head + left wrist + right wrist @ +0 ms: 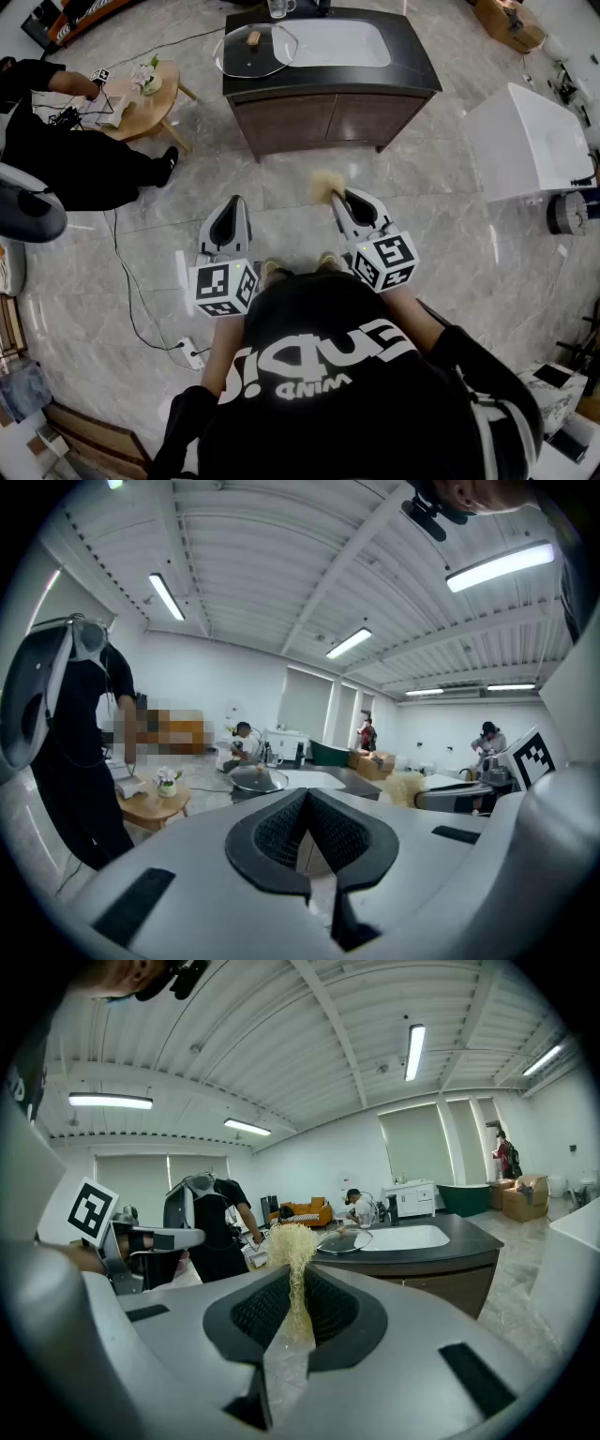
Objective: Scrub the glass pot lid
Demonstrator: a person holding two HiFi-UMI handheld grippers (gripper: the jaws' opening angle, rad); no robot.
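One glass lid well ahead, left gripper fingers together, right gripper fingers clamping scrubber

Floor: pale grey marble-look tiles | Furniture: dark-topped wooden cabinet with inset white basin; small round wooden table at left; white unit at right | Room: white wall; ribbed white ceiling; lit strip lights | Far end: windows with blinds drawn; possibly an orange sofa, too distant to be sure

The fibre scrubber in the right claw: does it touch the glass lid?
Apart. Head view: scrubber hangs over floor, glass lid lies away on the counter.
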